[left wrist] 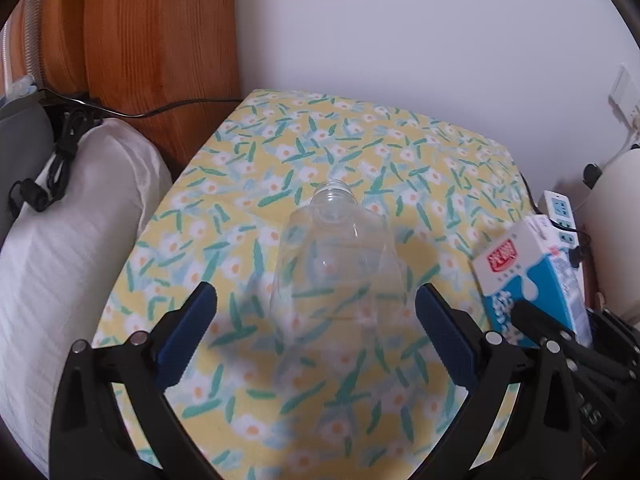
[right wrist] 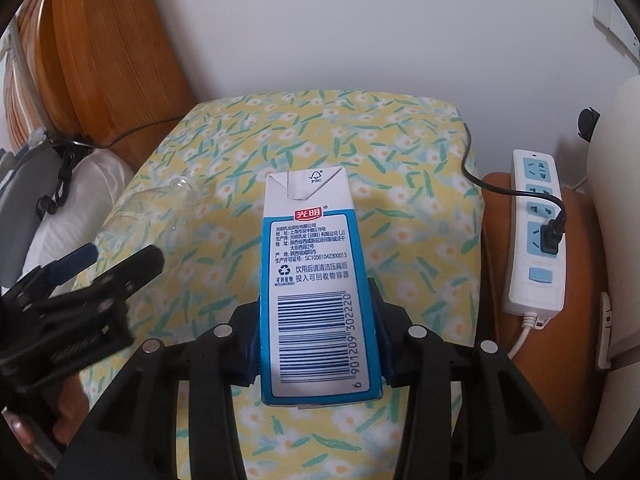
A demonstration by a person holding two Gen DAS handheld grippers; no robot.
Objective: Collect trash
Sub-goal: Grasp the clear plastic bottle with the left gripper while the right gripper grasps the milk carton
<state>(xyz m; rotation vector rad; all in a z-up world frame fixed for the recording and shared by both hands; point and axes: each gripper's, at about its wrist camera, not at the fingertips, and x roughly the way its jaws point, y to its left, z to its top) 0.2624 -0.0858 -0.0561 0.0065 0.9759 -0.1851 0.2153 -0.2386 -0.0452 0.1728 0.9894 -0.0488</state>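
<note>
The right gripper (right wrist: 318, 328) has its blue pads clamped on both sides of a milk carton (right wrist: 314, 280), which stands on the floral cloth (right wrist: 420, 208). Facing the camera are a barcode, a recycling mark, a red 光明 logo and an FSC mark on the folded top. The left gripper (left wrist: 316, 312) is spread wide around a clear, empty-looking plastic bottle (left wrist: 336, 256), pads not touching it. To the right gripper's right lies a white power strip (right wrist: 534, 236).
</note>
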